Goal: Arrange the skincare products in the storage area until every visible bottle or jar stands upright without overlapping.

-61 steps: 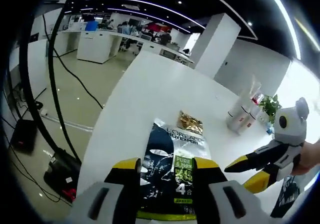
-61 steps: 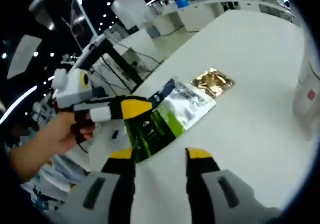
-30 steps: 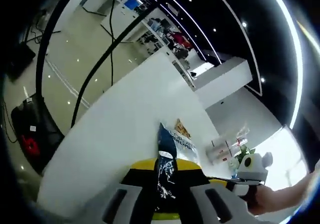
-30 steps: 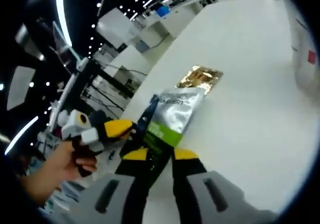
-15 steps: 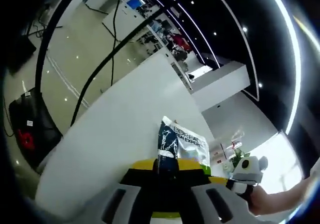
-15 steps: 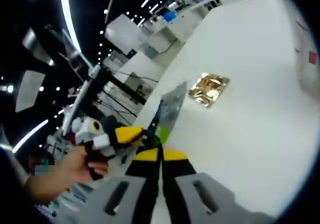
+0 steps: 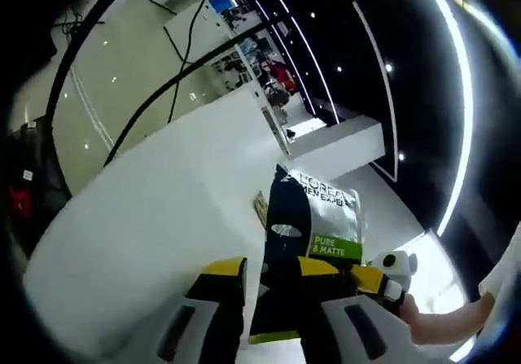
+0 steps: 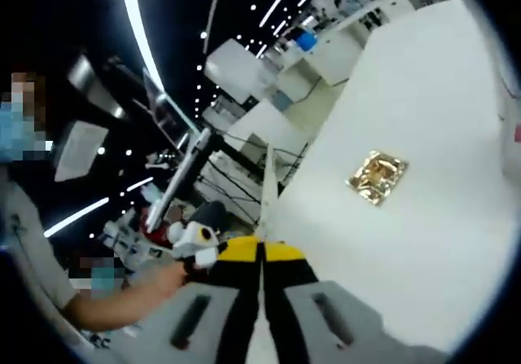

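In the left gripper view, the left gripper (image 7: 273,278) rises from the bottom with its yellow-tipped fingers (image 7: 221,276) pinching the lower part of a sachet (image 7: 313,242). The sachet stands up off the tabletop (image 7: 155,217), its face turned to the camera: a dark left half, a silvery upper right with printed lettering, and a green band reading "PURE & MATTE". Just right of it, the right gripper (image 7: 370,281) comes in from the side, held by a person's hand (image 7: 431,325), its yellow tip touching the sachet's right edge. Behind the sachet's left edge a small gold packet (image 7: 260,208) lies on the white tabletop, partly hidden. Beyond, the tabletop runs toward a white pillar and an open office floor with desks under ceiling light strips.

In the right gripper view, that gripper's fingers (image 8: 244,254) are pressed together on the sachet, seen edge-on as a thin pale sliver (image 8: 268,186) rising straight up from between them. Left of them, the left gripper (image 8: 199,248) touches the same sachet from the side, held by the person's hand (image 8: 167,281). Farther on, the gold packet (image 8: 376,177) lies flat on the tabletop (image 8: 423,136), well apart from both grippers. At the far right edge something pale with a red mark shows, too cut off to tell.
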`<state>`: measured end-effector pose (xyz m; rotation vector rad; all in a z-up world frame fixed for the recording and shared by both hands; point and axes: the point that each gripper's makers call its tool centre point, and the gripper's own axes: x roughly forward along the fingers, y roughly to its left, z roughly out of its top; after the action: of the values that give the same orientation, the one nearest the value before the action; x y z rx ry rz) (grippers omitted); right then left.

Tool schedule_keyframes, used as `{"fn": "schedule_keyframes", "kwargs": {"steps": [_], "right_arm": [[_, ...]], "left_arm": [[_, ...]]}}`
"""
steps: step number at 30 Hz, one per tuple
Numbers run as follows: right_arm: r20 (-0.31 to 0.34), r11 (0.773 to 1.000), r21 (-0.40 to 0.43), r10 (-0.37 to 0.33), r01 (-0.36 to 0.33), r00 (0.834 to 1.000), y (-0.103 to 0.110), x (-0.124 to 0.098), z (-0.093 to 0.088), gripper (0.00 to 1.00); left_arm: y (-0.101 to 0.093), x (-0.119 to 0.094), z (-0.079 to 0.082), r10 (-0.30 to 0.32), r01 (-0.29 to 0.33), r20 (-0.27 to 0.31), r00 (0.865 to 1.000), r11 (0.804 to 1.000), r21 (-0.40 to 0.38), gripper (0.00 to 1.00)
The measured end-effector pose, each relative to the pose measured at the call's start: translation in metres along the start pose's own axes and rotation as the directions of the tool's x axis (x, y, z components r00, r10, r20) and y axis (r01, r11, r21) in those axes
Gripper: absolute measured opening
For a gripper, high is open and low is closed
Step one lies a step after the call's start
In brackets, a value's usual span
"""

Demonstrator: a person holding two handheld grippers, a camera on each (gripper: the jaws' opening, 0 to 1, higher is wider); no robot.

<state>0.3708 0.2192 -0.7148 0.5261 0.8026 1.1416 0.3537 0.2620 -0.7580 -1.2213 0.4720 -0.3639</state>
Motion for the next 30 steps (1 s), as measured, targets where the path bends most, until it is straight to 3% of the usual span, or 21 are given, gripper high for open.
{"fn": "schedule_keyframes", "kwargs": {"steps": [2, 6, 10, 12, 20, 24, 30], "right_arm": [[0.015, 1.000, 0.014, 0.025, -0.025, 1.000, 0.005, -0.002, 0.005, 0.00], [0.015, 0.998, 0.041, 0.053, -0.053, 0.999, 0.008, -0.002, 0.007, 0.00], [0.037, 0.996, 0.072, 0.048, -0.051, 0.998, 0.004, -0.003, 0.011, 0.00], [0.040, 0.995, 0.090, 0.044, -0.048, 0.998, 0.000, -0.003, 0.012, 0.00], [0.035, 0.994, 0.106, 0.021, -0.024, 0.999, -0.003, 0.002, 0.009, 0.00], [0.053, 0.986, 0.160, 0.026, -0.034, 0.998, -0.007, 0.001, 0.010, 0.01], [0.050, 0.986, 0.167, 0.018, -0.026, 0.999, -0.011, -0.006, 0.006, 0.03]], "left_arm": [[-0.007, 0.001, 0.006, -0.072, 0.073, 0.032, 0.997, 0.996, -0.042, 0.23], [-0.028, 0.001, 0.005, -0.200, 0.203, 0.034, 0.979, 0.975, -0.093, 0.21], [-0.032, 0.000, 0.009, -0.220, 0.222, 0.036, 0.975, 0.972, -0.076, 0.11], [-0.039, -0.004, 0.017, -0.277, 0.283, 0.065, 0.959, 0.953, -0.110, 0.05], [-0.038, -0.007, 0.025, -0.287, 0.293, 0.087, 0.954, 0.954, -0.059, 0.02], [-0.038, -0.004, 0.028, -0.302, 0.311, 0.103, 0.948, 0.948, -0.075, 0.01], [-0.037, 0.006, 0.032, -0.313, 0.323, 0.107, 0.944, 0.941, -0.097, 0.01]]}}
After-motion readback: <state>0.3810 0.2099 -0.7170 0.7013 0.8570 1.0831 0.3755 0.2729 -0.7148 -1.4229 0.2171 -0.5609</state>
